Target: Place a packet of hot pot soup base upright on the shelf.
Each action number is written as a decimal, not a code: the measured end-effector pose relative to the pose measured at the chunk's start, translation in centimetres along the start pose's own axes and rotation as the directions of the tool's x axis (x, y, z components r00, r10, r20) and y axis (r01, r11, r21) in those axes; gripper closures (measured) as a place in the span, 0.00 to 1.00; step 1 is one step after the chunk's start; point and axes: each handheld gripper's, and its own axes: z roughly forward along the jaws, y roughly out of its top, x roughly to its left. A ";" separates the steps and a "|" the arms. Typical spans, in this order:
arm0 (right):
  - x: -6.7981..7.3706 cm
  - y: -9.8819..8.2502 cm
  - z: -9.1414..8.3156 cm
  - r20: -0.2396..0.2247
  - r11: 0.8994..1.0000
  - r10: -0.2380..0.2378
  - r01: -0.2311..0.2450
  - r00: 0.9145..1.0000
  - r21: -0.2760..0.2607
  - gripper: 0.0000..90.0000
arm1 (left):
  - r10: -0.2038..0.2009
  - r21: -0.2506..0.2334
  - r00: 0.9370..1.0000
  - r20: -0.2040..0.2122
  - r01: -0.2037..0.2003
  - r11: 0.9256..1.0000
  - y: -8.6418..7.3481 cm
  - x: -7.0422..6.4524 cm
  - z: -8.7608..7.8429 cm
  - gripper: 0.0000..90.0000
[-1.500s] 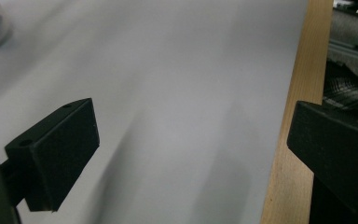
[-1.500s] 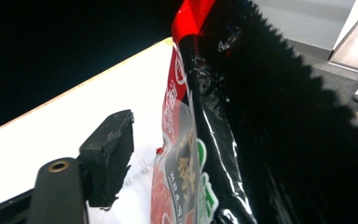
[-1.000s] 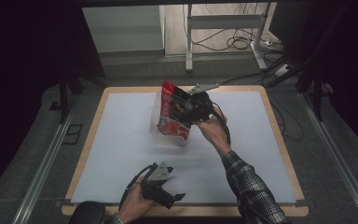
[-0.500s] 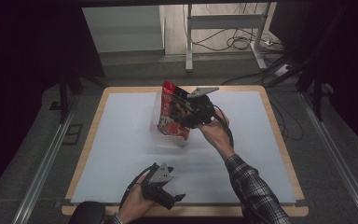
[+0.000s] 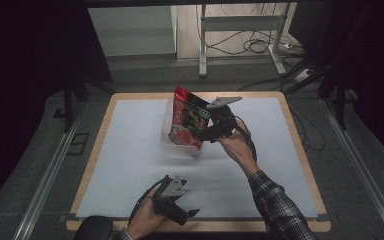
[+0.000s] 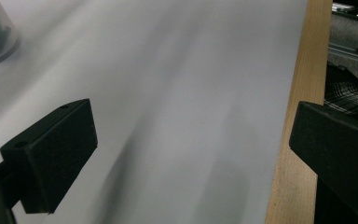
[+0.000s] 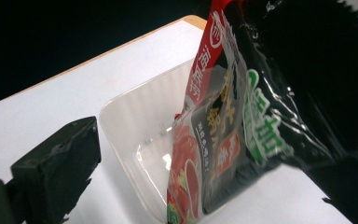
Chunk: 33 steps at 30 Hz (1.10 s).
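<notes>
High view: the red-and-black printed foil snack pouch (image 5: 185,120) stands tilted in the shallow clear plastic tray (image 5: 166,134), which sits on the white table (image 5: 130,150) a little toward twelve o'clock of the table's middle. The right gripper (image 5: 202,127) is at three o'clock of the pouch, close against it; its jaws have just been opening and now stand spread, with the pouch between them, leaning on the far jaw while the near one is clear of it. I judge the placing all but done: the pouch's lower end is inside the tray, and what is left is to draw the gripper clear and see whether the pouch settles flat or tips over the rim. The left gripper (image 5: 177,210) rests at six o'clock near the table's front edge, its jaws spread over bare surface with nothing between them. The table is a white sheet framed by a light wooden border (image 5: 300,145). Around it lies grey floor, with metal rails at both sides, a steel-legged stand (image 5: 240,37) and loose cables (image 5: 252,47) at twelve o'clock; the rest of the room is dark.
</notes>
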 end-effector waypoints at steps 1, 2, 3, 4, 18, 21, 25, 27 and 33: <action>0.0 -0.1 -0.1 0.002 1.000 0.000 0.000 1.000 0.001 0.01 | 0.000 0.001 1.000 0.001 0.000 1.000 0.0 0.0 0.0 0.01; 0.0 -0.1 -0.1 0.002 1.000 0.000 0.000 1.000 0.001 0.01 | 0.000 0.002 1.000 0.000 0.000 1.000 0.0 0.0 0.0 0.01; 0.0 -0.1 -0.3 0.005 1.000 -0.001 0.001 1.000 0.000 0.00 | 0.000 0.001 1.000 0.001 0.000 1.000 0.0 0.0 0.0 0.01; 0.0 -0.2 -0.4 0.007 1.000 -0.001 0.001 1.000 -0.001 0.00 | -0.001 0.000 1.000 0.001 0.001 1.000 0.0 0.0 0.0 0.01; 0.5 -1.9 -2.0 0.024 1.000 -0.010 0.009 1.000 0.008 0.00 | 0.008 0.006 1.000 -0.001 -0.008 1.000 0.0 -0.1 0.1 0.01; 0.5 -2.5 -2.3 0.036 1.000 -0.015 0.015 0.999 0.002 0.00 | 0.009 0.006 1.000 -0.003 -0.009 1.000 0.0 -0.1 0.1 0.01; 0.6 -3.0 -2.5 0.036 1.000 -0.012 0.012 0.999 -0.004 0.00 | 0.012 0.010 1.000 -0.003 -0.012 1.000 0.0 -0.2 0.2 0.01; 0.7 -3.3 -2.6 0.040 1.000 -0.016 0.016 0.999 -0.003 0.00 | 0.012 0.009 1.000 -0.003 -0.012 1.000 0.0 -0.2 0.2 0.01; 1.0 -4.4 -2.8 0.050 1.000 -0.026 0.026 0.998 0.009 0.00 | 0.011 0.010 1.000 -0.004 -0.011 1.000 0.0 -0.2 0.2 0.01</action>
